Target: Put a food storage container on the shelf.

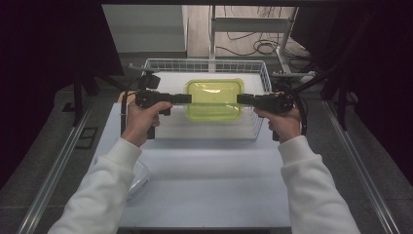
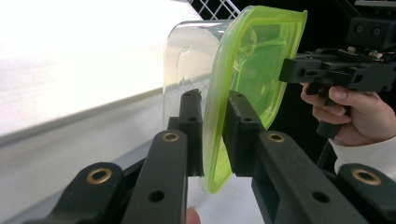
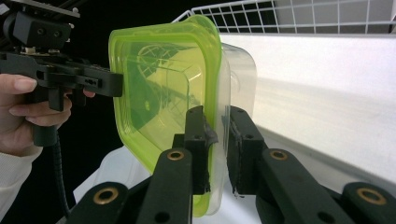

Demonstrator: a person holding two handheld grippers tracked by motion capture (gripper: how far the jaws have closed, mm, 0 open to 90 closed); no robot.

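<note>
The clear plastic container [image 1: 214,100] with its lime-green lid [image 1: 214,92] hangs level above the wire basket [image 1: 204,66], held at both short ends and clear of the white liner below it. In the high view its lid faces up and it sits over the middle of the basket, a little toward the near wall.

The left claw [image 1: 187,99] is clamped on the container's left edge: in the left gripper view one pad [image 2: 191,116] presses against the clear body side and the other pad [image 2: 240,121] against the green lid's rim, with the lid's edge running between them. The right claw [image 1: 241,99] is clamped the same way on the opposite edge; in the right gripper view one pad [image 3: 198,133] lies on the lid side and the other [image 3: 240,135] on the clear tub side. Both sets of jaws stand nearly together, parted by the rim they pinch. Whether the lid is fully snapped down all round is hard to judge from these angles.

Each claw points inward toward the other, roughly level, with the person's hands gripping the handles and white sleeves [image 1: 302,185] reaching in from the near side. The basket rests at the far end of the white desk [image 1: 204,180]. A white rounded object [image 1: 139,178] lies at the desk's left edge, partly hidden under the left sleeve. Cables [image 1: 253,46] trail on the floor beyond the basket.
</note>
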